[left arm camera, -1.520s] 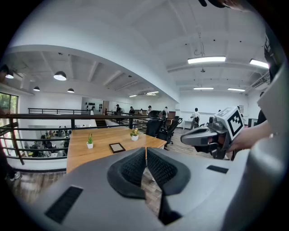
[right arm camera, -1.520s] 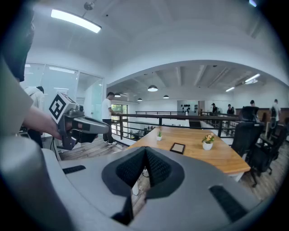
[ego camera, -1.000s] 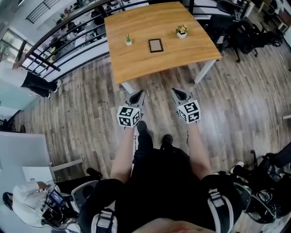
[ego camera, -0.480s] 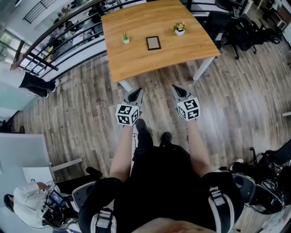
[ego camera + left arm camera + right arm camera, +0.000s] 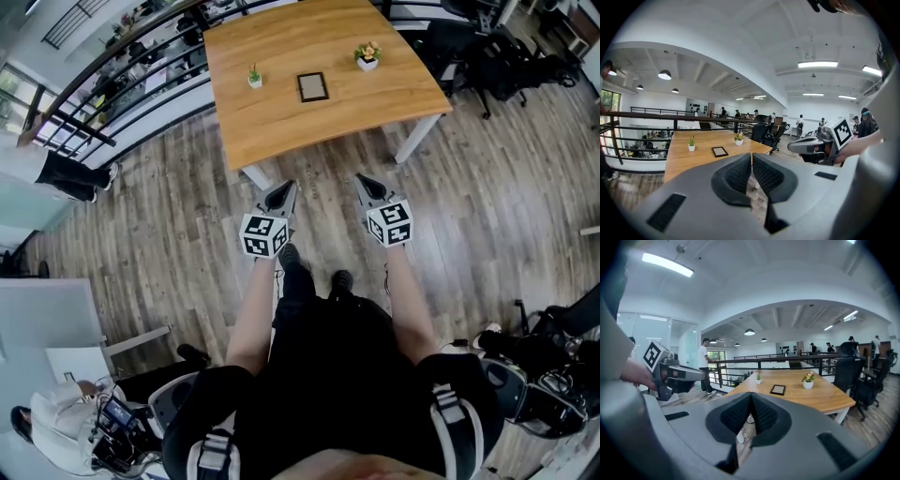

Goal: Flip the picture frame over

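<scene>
A small dark picture frame (image 5: 313,86) lies flat near the middle of a wooden table (image 5: 281,122), well ahead of me. The left gripper view shows the frame (image 5: 719,151) too, and so does the right gripper view, frame (image 5: 778,389). My left gripper (image 5: 282,195) and right gripper (image 5: 367,187) hang side by side over the floor, short of the table's near edge. Both are shut, pads together, with nothing between them. Neither touches the frame.
A small green plant in a white pot (image 5: 253,77) stands left of the frame and a flowering pot (image 5: 367,55) to its right. Black office chairs (image 5: 487,56) stand right of the table, a railing (image 5: 112,84) runs at the left. A person (image 5: 56,164) stands beyond it.
The table and frame have slid slightly up and left in the head view. Both grippers keep their places and stay shut.
</scene>
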### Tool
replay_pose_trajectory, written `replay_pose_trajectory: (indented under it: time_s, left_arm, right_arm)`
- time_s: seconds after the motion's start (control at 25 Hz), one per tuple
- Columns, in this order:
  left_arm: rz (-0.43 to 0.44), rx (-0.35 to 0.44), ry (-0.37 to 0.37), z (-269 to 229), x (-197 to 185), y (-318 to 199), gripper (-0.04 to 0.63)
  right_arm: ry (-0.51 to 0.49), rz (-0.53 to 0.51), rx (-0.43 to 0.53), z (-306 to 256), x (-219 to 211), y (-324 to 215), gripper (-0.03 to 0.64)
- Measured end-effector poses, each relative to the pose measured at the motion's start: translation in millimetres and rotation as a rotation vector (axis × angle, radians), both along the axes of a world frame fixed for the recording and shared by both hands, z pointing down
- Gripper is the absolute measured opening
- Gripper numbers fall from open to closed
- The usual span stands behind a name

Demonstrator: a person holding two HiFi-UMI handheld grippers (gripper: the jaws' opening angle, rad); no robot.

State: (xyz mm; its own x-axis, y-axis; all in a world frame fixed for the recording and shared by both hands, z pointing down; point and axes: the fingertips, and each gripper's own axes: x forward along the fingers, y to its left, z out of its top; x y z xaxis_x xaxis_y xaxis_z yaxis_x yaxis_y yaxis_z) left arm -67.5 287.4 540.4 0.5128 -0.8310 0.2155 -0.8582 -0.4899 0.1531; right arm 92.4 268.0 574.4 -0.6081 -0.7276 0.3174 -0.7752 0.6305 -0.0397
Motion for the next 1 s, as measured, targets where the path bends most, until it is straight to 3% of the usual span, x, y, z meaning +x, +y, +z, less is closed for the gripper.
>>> replay_pose_trajectory:
  time_s: [0.32,0.6,0.72,1.0]
  left_arm:
    - [0.011,-0.017,0.012,7,-13,-25,0.026]
    - [0.017,-0.003,0.020,8,-25,-68,0.039]
    - [0.019,0.001,0.013,6,-31,-87,0.188]
    - [0.029,0.011,0.004,5,-47,-118,0.272]
  right_arm:
    - [0.002,0.013,-0.016,6,-14,-16,0.008]
    - [-0.012,0.032,0.003,-1,-24,-52,0.164]
    - [-0.028,0.052,0.014,-7,-29,-67,0.242]
    - [-0.036,0.102,0.034,-9,-42,-93,0.374]
